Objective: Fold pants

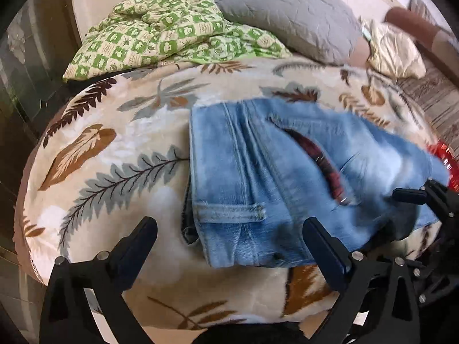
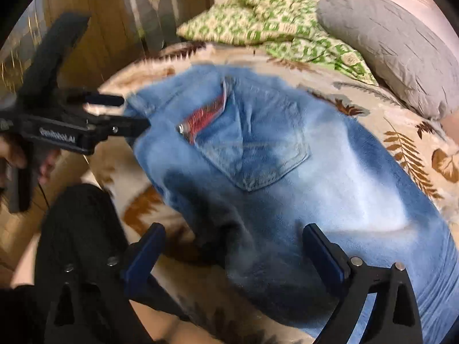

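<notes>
Light blue jeans (image 1: 275, 177) lie folded on a leaf-patterned blanket on the bed. In the right wrist view the jeans (image 2: 315, 172) show a back pocket with a red patch (image 2: 200, 117). My left gripper (image 1: 229, 240) is open, its fingers either side of the jeans' near waistband edge. It also shows in the right wrist view (image 2: 126, 111), open by the jeans' left corner. My right gripper (image 2: 233, 246) is open just above the jeans' near part. It shows in the left wrist view (image 1: 413, 195) at the right edge of the jeans.
A green checked quilt (image 1: 160, 34) and a grey pillow (image 1: 287, 14) lie at the far side of the bed. The leaf blanket (image 1: 114, 149) covers the mattress. A wooden wardrobe (image 2: 94, 43) stands left of the bed.
</notes>
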A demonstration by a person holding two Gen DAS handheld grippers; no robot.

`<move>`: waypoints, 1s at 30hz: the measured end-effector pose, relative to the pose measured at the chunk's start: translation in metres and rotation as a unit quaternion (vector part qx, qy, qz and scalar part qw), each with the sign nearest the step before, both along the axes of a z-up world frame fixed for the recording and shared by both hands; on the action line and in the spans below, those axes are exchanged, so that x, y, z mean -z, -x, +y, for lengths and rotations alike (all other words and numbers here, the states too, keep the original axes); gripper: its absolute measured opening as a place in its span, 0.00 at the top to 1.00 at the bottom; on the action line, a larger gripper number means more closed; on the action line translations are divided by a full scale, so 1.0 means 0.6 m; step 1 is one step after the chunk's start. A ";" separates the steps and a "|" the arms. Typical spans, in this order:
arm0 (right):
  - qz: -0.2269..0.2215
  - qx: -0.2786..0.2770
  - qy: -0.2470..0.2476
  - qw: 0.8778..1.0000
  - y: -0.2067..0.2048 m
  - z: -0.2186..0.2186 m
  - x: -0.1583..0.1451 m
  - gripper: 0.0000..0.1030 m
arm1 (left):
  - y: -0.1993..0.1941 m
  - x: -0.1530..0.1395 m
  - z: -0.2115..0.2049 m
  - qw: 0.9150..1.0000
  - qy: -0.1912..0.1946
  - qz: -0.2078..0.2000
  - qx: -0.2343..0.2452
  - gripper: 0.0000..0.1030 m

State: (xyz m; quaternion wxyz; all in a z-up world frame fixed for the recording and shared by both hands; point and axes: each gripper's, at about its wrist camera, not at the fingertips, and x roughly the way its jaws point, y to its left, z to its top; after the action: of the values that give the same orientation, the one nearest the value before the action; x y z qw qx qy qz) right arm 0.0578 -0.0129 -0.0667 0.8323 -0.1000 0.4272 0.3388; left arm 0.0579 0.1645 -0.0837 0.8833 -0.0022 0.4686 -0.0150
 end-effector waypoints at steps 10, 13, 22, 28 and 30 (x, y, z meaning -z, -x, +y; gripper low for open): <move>-0.014 0.029 -0.014 0.999 -0.016 -0.044 -0.046 0.05 | 0.009 -0.015 0.001 1.000 -0.005 0.002 -0.014 0.00; -0.016 0.025 -0.020 0.999 -0.012 -0.053 -0.049 0.05 | 0.015 -0.001 0.007 1.000 0.020 0.017 -0.016 0.00; -0.096 -0.081 0.052 0.991 0.046 0.027 -0.035 0.06 | 0.007 0.052 0.031 0.990 0.132 0.045 -0.031 0.00; -0.110 -0.115 0.117 0.980 0.033 0.097 0.015 0.21 | -0.017 0.093 0.041 0.977 0.202 0.052 -0.046 0.04; -0.098 -0.106 0.147 0.979 0.017 0.109 0.045 0.42 | -0.018 0.086 0.039 0.981 0.185 0.045 -0.044 0.26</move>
State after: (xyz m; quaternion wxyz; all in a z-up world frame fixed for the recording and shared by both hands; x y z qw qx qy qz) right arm 0.0476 0.0527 -0.0935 0.8057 -0.2988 0.3760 0.3467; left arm 0.0685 0.1878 -0.1353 0.8456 -0.1870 0.4961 -0.0627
